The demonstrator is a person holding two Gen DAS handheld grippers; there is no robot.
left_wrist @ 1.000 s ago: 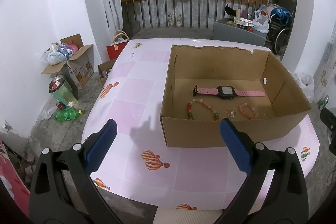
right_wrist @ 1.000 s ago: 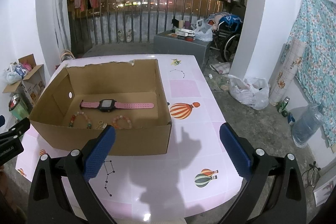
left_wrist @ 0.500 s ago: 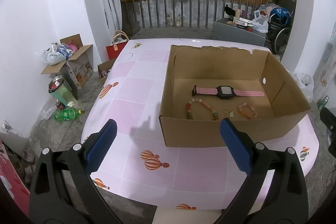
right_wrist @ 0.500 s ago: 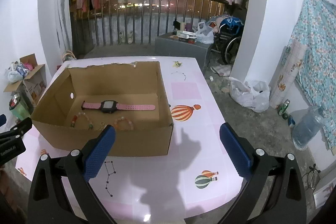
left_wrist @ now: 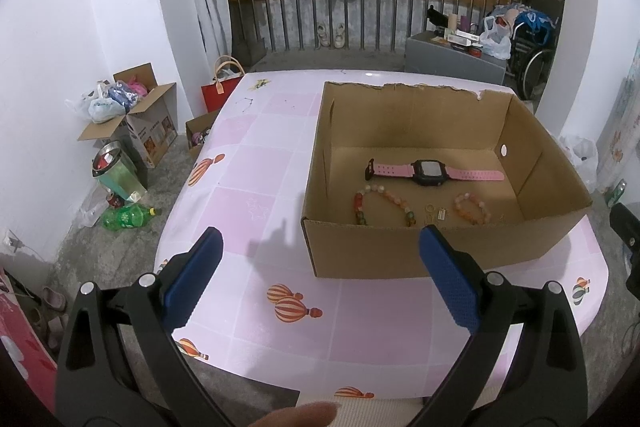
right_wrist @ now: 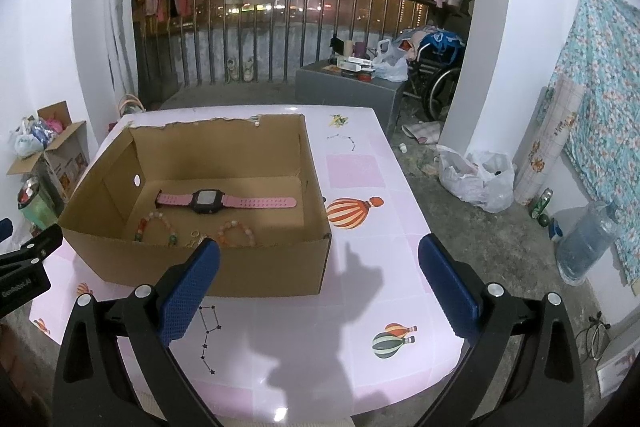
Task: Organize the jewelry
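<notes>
An open cardboard box (left_wrist: 424, 255) (right_wrist: 224, 267) stands on the pink table (left_wrist: 256, 195) (right_wrist: 360, 307). Inside lie a pink watch (left_wrist: 430, 171) (right_wrist: 208, 202), a long bead bracelet (left_wrist: 378, 195) (right_wrist: 154, 223), a small orange bead bracelet (left_wrist: 471, 207) (right_wrist: 236, 231) and tiny gold pieces (left_wrist: 435, 213) (right_wrist: 195, 235). My left gripper (left_wrist: 320, 271) is open and empty, held above the table's near edge, short of the box. My right gripper (right_wrist: 320, 273) is open and empty too, near the box's front right corner.
Beside the table on the floor are cardboard boxes (left_wrist: 136, 119), a green bin (left_wrist: 116, 175) and a bottle (left_wrist: 128, 217). On the right side lie plastic bags (right_wrist: 476, 179) and a water jug (right_wrist: 584, 247). A railing (left_wrist: 360, 11) and a grey cabinet (right_wrist: 348, 87) stand behind. A fingertip (left_wrist: 296, 415) shows at the bottom.
Both grippers have drawn back and up slightly from the box; the box looks a little farther away. Both stay open and empty.
</notes>
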